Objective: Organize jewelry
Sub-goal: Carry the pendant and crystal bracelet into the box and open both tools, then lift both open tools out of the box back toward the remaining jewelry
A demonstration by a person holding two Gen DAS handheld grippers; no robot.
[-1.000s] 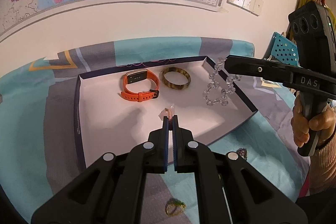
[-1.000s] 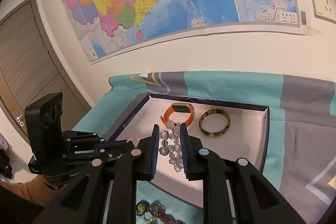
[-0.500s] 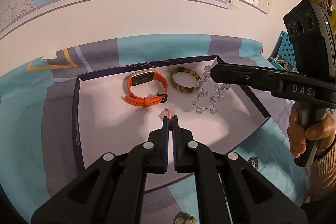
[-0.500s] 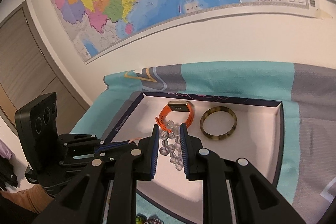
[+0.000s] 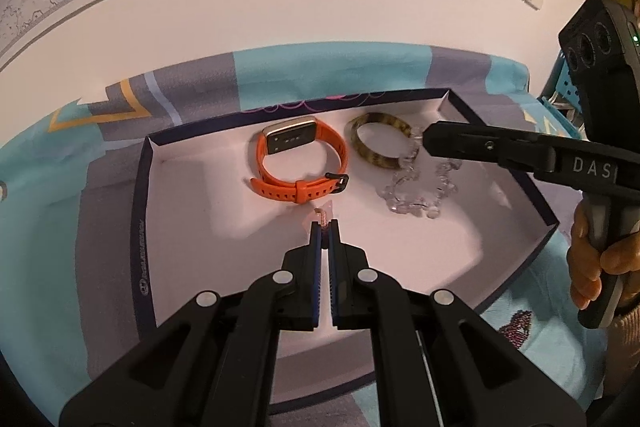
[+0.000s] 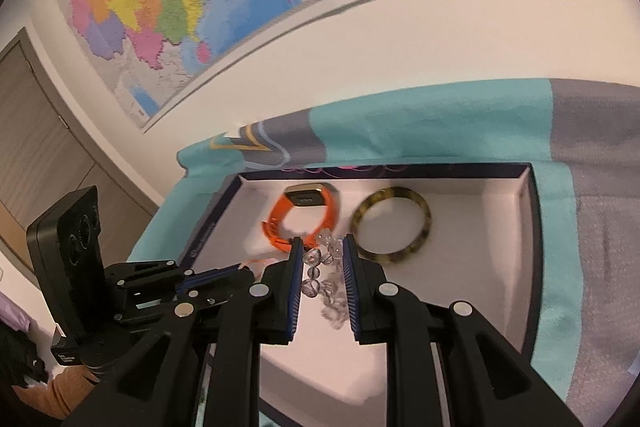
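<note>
- The shallow white box (image 5: 141, 227) with the dark rim sits on the teal and grey cloth (image 5: 48, 227); it is where I am gathering the jewelry.
- My left gripper (image 5: 325, 225) is clenched on a small pale-pink piece (image 5: 322, 214). It is too small to name, perhaps an earring, and I hold it low over the box floor near the front of the orange watch.
- One orange smartwatch (image 5: 298, 163) lies at the back of the box, strap buckled. I judge it done.
- One tortoiseshell bangle (image 5: 374, 143) lies flat just to its right, also done.
- My right gripper (image 6: 320, 259) grasps one clear crystal bead bracelet (image 5: 416, 187). The strand hangs from my jaws, its lower loop pooling on the box floor beside the bangle.
- Further right, outside the box, one dark reddish beaded piece (image 5: 516, 323) lies on the cloth near my right hand (image 5: 592, 267), not yet collected.
- Count: one box, two pieces settled inside, two pieces in my jaws over the box, at least one piece waiting on the cloth.
- By my reckoning the job is about halfway: both held pieces need releasing, then the remaining piece needs fetching.
</note>
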